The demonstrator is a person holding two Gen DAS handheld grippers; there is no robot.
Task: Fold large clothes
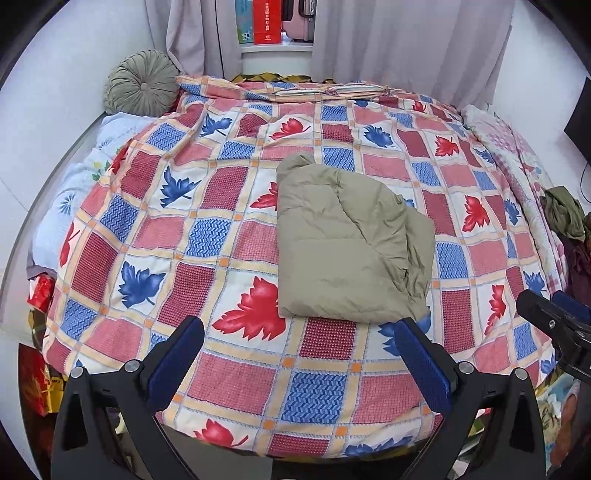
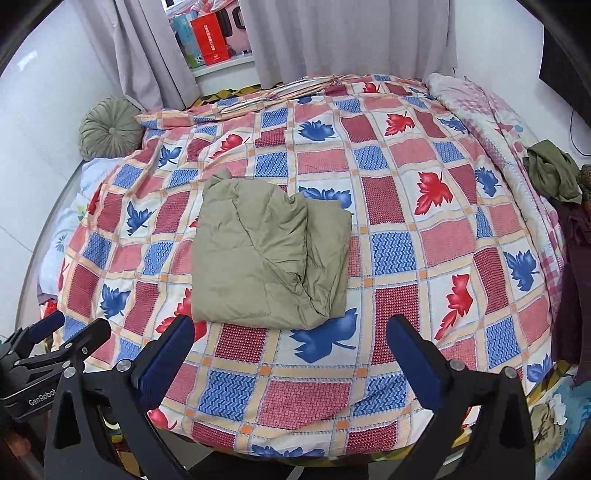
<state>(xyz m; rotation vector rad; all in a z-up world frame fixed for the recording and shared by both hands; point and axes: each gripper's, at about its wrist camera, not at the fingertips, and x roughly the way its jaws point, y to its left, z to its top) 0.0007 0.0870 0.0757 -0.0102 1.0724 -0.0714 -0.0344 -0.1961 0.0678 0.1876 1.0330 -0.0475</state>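
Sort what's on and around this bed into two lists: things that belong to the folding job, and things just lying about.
Belongs to the job:
- folded khaki padded garment
- left gripper, open, empty
- right gripper, open, empty
- leaf-patterned quilt, the work surface

Just lying about:
- round green cushion
- crumpled olive cloth at the bed's right edge
- red box on the windowsill
- grey curtains

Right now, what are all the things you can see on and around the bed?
Folded jacket: one, khaki-green, middle of the bed.
Quilt: one, red, blue and white leaf checks, covering the bed.
Round cushion: one, grey-green, far left corner.
Curtains: pale grey, behind the bed.
Red bag: one, on the window ledge.
Crumpled clothes: olive and dark, right edge.
Left gripper: open, empty.
Right gripper: open, empty.
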